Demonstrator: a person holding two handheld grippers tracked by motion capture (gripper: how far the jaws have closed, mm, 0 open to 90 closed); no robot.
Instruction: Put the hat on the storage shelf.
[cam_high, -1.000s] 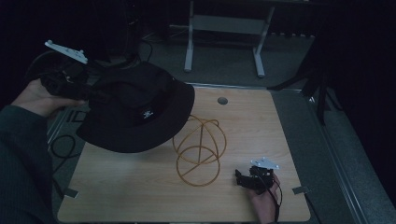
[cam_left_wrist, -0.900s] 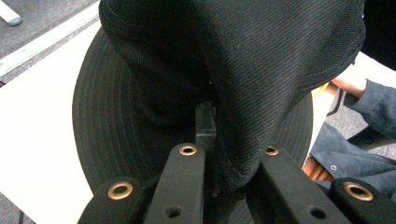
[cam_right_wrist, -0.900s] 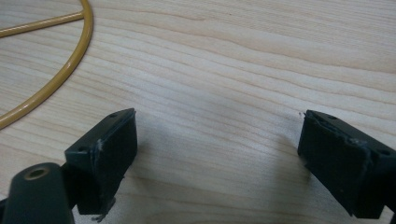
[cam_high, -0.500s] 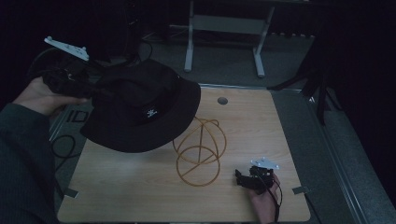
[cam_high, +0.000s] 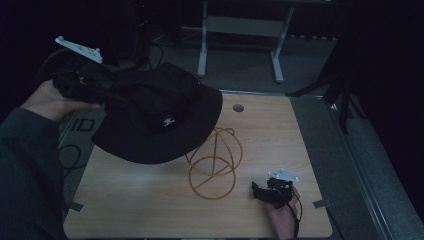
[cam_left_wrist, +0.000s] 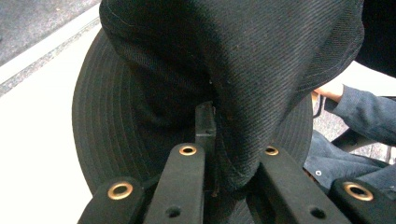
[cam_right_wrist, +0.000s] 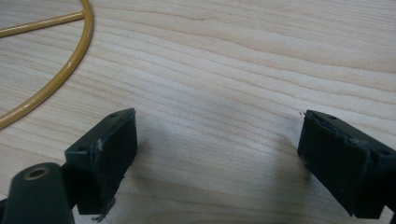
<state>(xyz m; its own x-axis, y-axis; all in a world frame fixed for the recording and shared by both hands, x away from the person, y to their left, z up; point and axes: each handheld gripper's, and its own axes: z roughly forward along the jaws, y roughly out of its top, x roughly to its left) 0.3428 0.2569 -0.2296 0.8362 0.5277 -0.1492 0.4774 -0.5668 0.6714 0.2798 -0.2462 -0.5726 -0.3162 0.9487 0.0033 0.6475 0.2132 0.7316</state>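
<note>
Over the table's left far corner, your left gripper is clamped tight on a fold of the black bucket hat, which hangs above the wire stand. Your right gripper rests wide open and empty near the right front edge. That thin pinch could slip, or the brim could snag and tip the stand.

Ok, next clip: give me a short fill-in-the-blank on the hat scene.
1. The left gripper is shut on the black ____.
2. The right gripper rests on the table with its jaws ____.
3. The wire stand on the table is ____ in colour.
Missing words: hat; open; yellow
</note>
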